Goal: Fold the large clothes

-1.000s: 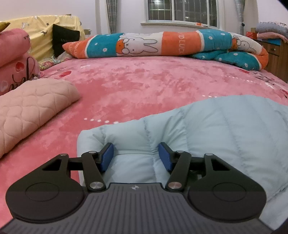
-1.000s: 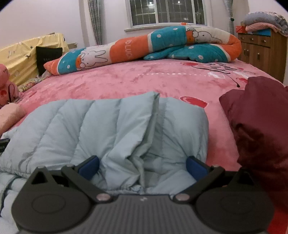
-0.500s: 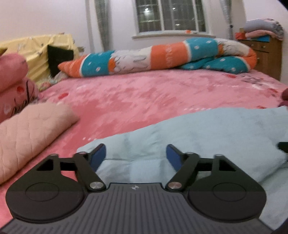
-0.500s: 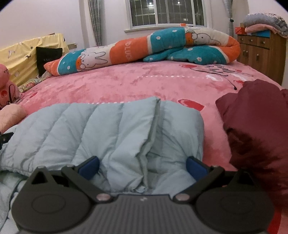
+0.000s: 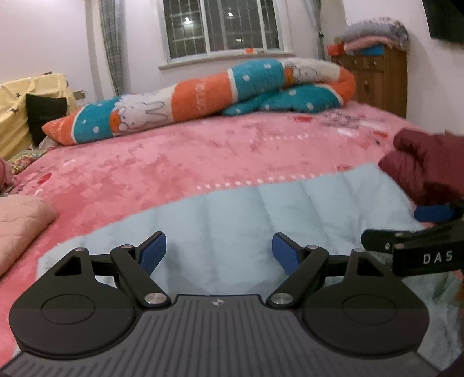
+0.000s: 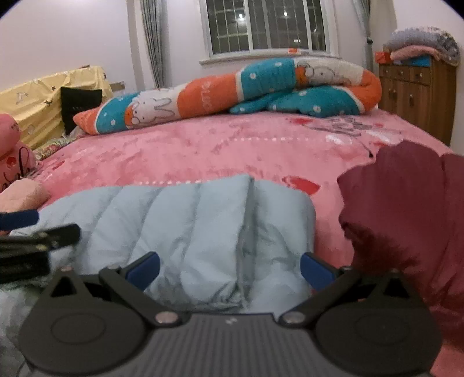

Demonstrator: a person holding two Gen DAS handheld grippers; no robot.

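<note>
Dim, pinkish indoor light over my bed (image 5: 203, 150); lamps glare in the dark window (image 5: 220, 26); fisheye edges bend, details blur softly.

Pale blue puffer jacket (image 5: 278, 214) (image 6: 179, 226), quilted in parallel padded channels, lying flat and folded over on a pink bedspread (image 5: 179, 162) (image 6: 203, 150). Spread across the lower middle of both views, far edge roughly straight from 9 to 3 o'clock. Seam running from 12 toward 6 o'clock in the right wrist view, fabric puckered and creased at its near end. Maroon garment (image 6: 406, 220) (image 5: 429, 165), bunched in a heap, just beside the jacket at 3 o'clock.
</note>
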